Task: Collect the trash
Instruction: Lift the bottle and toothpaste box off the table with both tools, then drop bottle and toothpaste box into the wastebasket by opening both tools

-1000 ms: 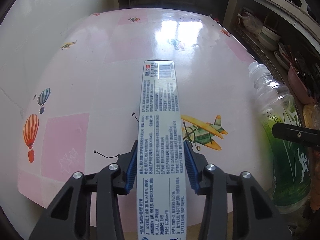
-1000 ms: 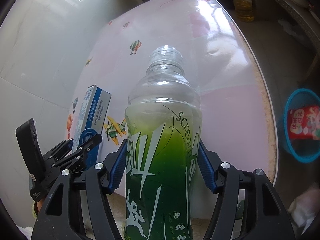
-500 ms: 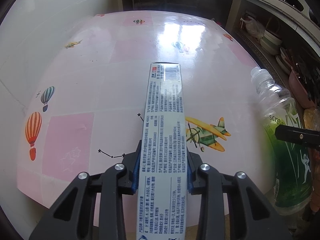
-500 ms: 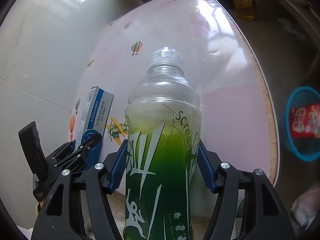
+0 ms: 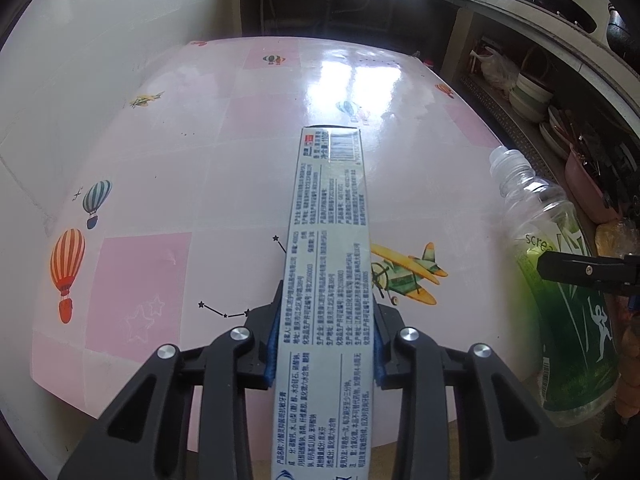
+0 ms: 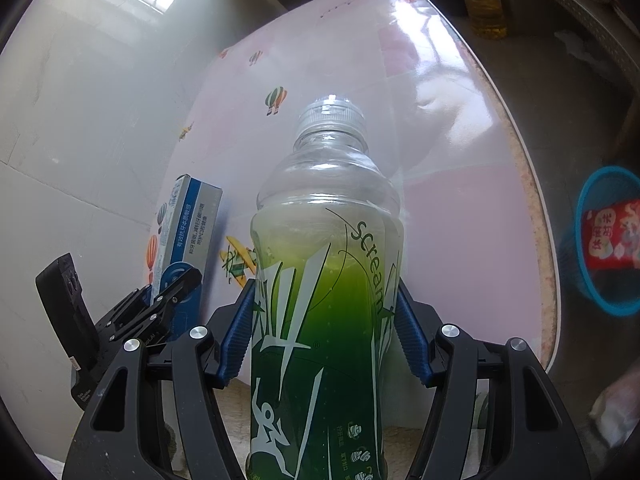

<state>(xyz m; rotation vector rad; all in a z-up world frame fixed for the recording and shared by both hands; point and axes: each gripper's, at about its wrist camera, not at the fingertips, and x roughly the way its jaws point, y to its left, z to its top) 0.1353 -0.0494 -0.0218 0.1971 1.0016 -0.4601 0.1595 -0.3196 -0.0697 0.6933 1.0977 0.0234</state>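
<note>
At the centre of the left view, the left hand-held gripper [image 5: 323, 346] has just closed its jaws onto the toothpaste box [image 5: 330, 264], lifted above the tabletop [image 5: 208, 152]. The right hand-held gripper [image 6: 325, 334] grips the bottle [image 6: 326, 280]; both look ready for the basket [image 6: 608, 240], right of frame.

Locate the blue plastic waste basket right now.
Right wrist view, far right: the blue plastic waste basket sits on the floor beyond the pink table's edge, a red snack packet inside it.

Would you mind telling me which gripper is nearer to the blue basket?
Right. The right gripper, shut on the bottle, has the basket at its right; the left gripper, shut on the box, is beyond it.
</note>
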